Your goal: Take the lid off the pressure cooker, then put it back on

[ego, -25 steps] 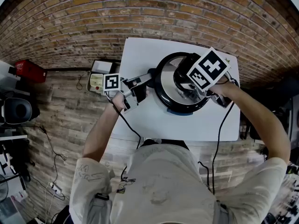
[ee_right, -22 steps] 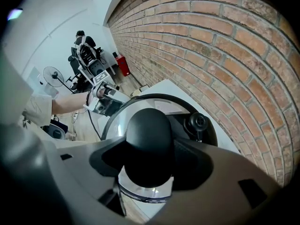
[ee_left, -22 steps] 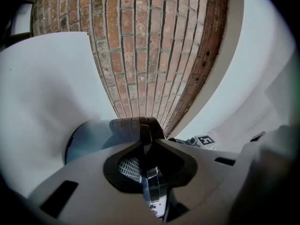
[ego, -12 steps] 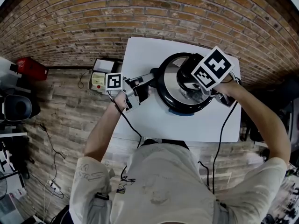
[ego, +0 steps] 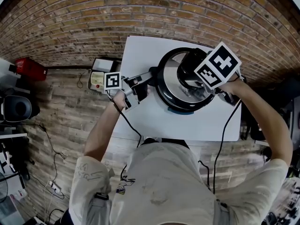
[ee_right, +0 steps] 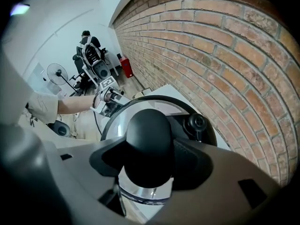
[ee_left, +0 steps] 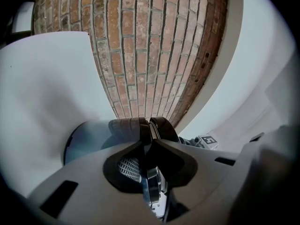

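So from the head view you get the whole layout: the pressure cooker [ego: 164, 96] sits about mid-tabletop [ego: 140, 123], slightly toward the brick wall at 12 o'clock, with the lid [ego: 169, 76] lying over it. Can't tell if it's locked down. The cooker's side handle [ego: 149, 77] sticks out at 9 o'clock, and the left gripper [ego: 142, 82] is on it. The right one is mostly buried under its own marker cube [ego: 217, 64] in that view, so you can't read its jaws there.

The left gripper view only gives bricks, white tabletop and the ribbed black handle. The jaws are nearly together, clamped on it from both sides. No lid top visible from there at all.

The right gripper view is the useful one. The right gripper [ee_right: 150, 170] points steeply down with its jaws fairly wide, one on each side of the fat black lid knob [ee_right: 149, 139], pads pressed against it. It also shows the little pressure valve [ee_right: 196, 122] at 2 o'clock from the knob, which the head view hides. Across the lid at 10 o'clock you can see the hand with the other gripper, and a fan [ee_right: 57, 72] way back.
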Motion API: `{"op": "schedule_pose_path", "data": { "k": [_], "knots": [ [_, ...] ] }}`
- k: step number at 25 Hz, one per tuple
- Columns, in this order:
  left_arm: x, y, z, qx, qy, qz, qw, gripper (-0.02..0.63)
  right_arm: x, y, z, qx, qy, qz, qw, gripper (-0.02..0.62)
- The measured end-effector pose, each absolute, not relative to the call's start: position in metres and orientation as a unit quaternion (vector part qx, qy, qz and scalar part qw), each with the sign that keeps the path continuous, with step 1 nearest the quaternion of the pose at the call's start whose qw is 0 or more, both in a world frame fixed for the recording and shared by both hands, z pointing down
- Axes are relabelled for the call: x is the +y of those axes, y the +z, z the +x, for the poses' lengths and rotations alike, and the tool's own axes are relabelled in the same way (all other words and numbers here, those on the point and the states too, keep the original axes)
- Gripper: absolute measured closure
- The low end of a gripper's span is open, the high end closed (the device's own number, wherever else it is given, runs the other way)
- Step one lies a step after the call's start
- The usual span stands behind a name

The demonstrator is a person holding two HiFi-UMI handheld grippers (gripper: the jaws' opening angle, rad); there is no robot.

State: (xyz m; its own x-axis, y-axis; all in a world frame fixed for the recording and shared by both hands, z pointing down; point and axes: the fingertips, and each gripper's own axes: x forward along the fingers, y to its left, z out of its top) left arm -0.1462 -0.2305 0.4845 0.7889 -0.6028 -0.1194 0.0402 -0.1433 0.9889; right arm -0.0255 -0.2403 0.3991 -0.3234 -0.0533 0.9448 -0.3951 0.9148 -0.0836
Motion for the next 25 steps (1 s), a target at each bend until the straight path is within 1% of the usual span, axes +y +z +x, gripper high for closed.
{"op": "schedule_pose_path", "data": {
  "k": [9,17,25],
  "knots": [
    [-0.230,0.483,-0.146,-0.198,-0.258,0.712,0.623,0.532,-0.246,0.369,-0.021,-0.806,0.141,0.146,0.556,0.304],
    [-0.230,0.484,-0.145,-0.199,-0.259,0.710,0.624,0.532,-0.245,0.368,-0.015,-0.806,0.140,0.152,0.554,0.304],
    [-0.230,0.484,-0.148,-0.194,-0.270,0.704,0.627,0.532,-0.250,0.366,0.027,-0.798,0.172,0.189,0.545,0.304]
  ]
}}
